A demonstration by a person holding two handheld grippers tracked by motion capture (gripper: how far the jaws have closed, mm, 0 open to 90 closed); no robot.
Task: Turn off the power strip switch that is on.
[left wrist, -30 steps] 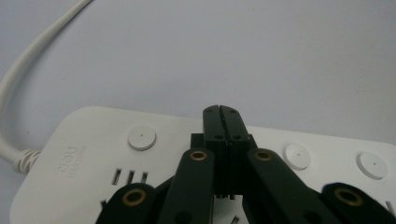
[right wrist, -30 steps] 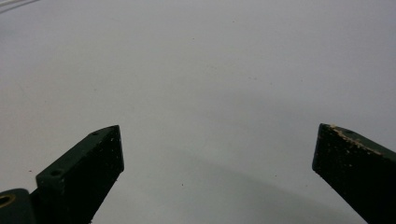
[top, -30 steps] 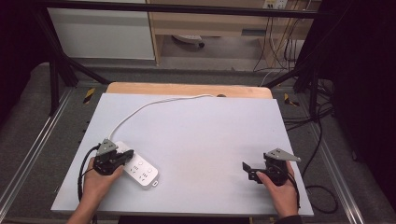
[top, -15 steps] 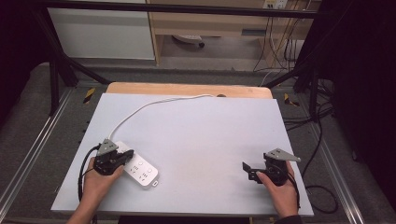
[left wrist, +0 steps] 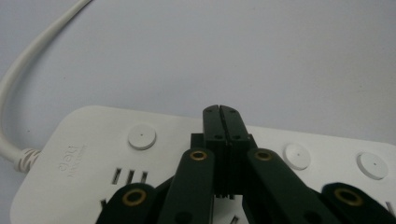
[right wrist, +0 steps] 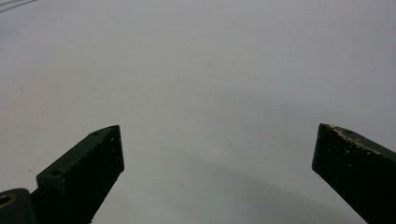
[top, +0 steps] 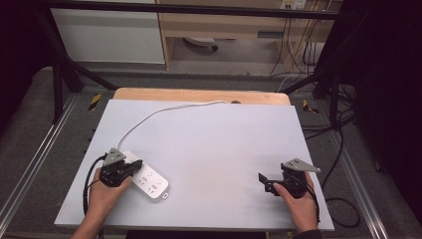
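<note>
Left gripper closed, tips over power strip at 7 o'clock (likely pressing a switch); right gripper open at 4 o'clock on tabletop; next: push down.

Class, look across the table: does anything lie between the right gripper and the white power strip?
Nothing visible does. The right gripper, jaws open, sits near the table's right front; the power strip lies at the left front under the shut left gripper. Bare tabletop lies between them.
</note>
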